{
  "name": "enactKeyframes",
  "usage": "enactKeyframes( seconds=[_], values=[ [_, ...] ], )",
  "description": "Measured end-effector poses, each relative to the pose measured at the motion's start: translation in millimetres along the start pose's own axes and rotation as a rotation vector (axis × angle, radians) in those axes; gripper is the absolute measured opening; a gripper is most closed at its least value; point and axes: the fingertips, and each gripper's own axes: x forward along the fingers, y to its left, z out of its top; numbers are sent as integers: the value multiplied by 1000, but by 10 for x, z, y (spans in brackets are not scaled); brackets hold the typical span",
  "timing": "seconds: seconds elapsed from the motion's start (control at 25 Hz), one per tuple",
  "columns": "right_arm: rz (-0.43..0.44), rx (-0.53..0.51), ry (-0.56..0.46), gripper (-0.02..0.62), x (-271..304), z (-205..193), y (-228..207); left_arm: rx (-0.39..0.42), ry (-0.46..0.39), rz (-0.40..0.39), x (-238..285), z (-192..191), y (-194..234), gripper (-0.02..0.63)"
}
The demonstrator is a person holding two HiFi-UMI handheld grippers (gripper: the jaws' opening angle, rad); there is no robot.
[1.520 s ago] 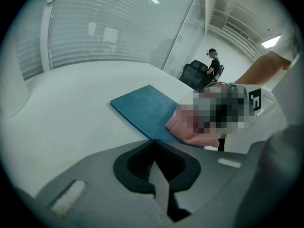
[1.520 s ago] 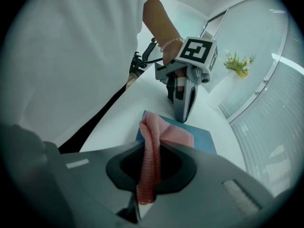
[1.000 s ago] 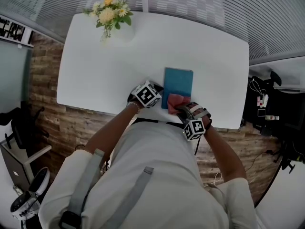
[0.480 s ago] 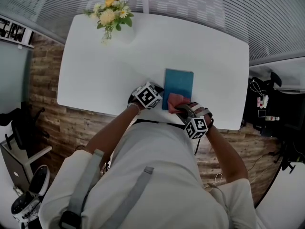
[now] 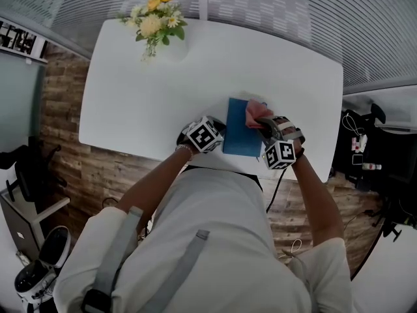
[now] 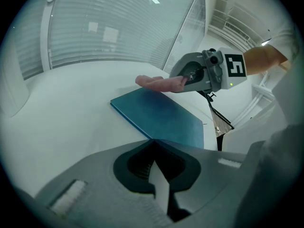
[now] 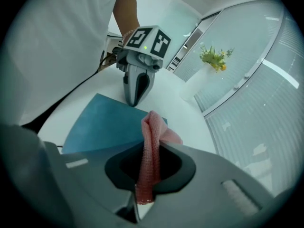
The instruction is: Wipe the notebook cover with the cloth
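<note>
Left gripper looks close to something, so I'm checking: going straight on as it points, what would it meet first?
The blue notebook: the left gripper has its shut jaws right at the notebook's near corner, probably touching it.

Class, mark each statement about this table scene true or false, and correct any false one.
1. The right gripper is shut on a pink cloth. True.
2. The notebook has a red cover. False: it is teal blue.
3. The left gripper has its jaws wide apart around the cloth. False: they are together with nothing between them, and the tip is at the notebook's edge.
4. Flowers stand near the far-left corner of the white table. True.
</note>
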Motion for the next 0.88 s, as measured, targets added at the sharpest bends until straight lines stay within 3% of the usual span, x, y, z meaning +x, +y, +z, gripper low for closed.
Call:
enactKeyframes(
  seconds=[0.4,0.88],
  values=[
    [-10,-88,46,28,236,-315,-443,12,-3,15,5,11,33,-2],
    [56,-99,82,25,443,-549,-310,2,-10,-2,64,-9,31,-2]
  ],
)
